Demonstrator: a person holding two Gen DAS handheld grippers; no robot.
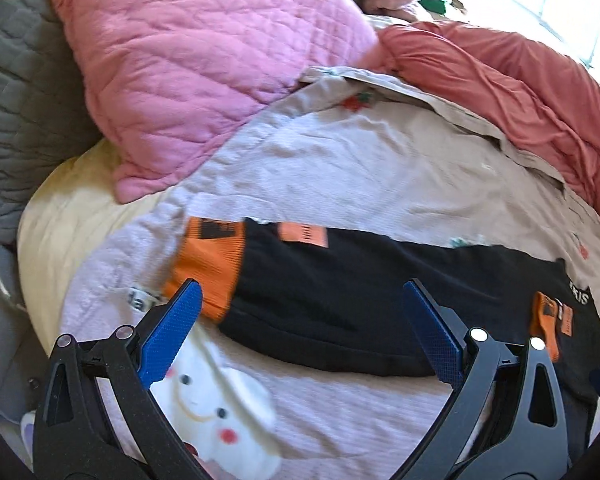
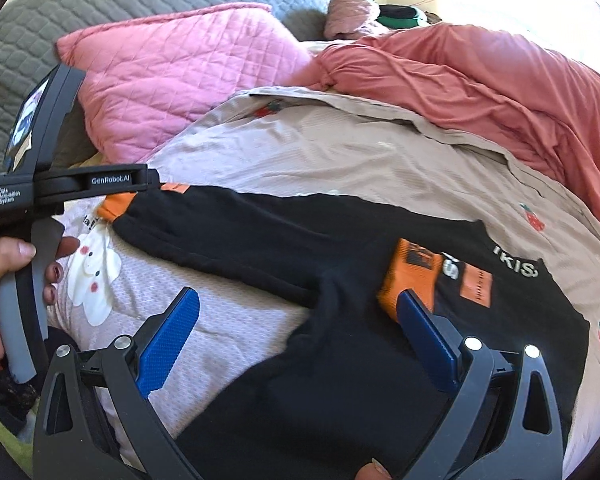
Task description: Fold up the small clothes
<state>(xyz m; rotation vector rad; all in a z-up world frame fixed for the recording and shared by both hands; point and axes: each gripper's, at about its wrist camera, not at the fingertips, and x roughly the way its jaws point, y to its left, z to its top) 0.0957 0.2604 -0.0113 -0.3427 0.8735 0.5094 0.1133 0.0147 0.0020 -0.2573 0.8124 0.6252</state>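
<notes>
— Well, big picture: the bed [image 2: 340, 148], and the black garment [image 2: 284, 240] spread across it, with both grippers above it.

— Left gripper [image 1: 300, 328] and right gripper [image 2: 298, 330], jaws wide, holding nothing — pinch one layer only and that orange cuff [image 2: 410, 280] drags the fold crooked.

The black garment [image 2: 300, 360] runs off the bottom edge; its white lettering [image 2: 516, 262] is partly hidden.

Bed [image 1: 340, 152] beyond black garment [image 1: 340, 292] is open flat cover, free passage. Pink pillow [image 1: 188, 64] blocks far left, red blanket [image 1: 520, 96] heaped along far right. Left hand-held gripper [image 2: 40, 184] crowds garment's left end.
</notes>
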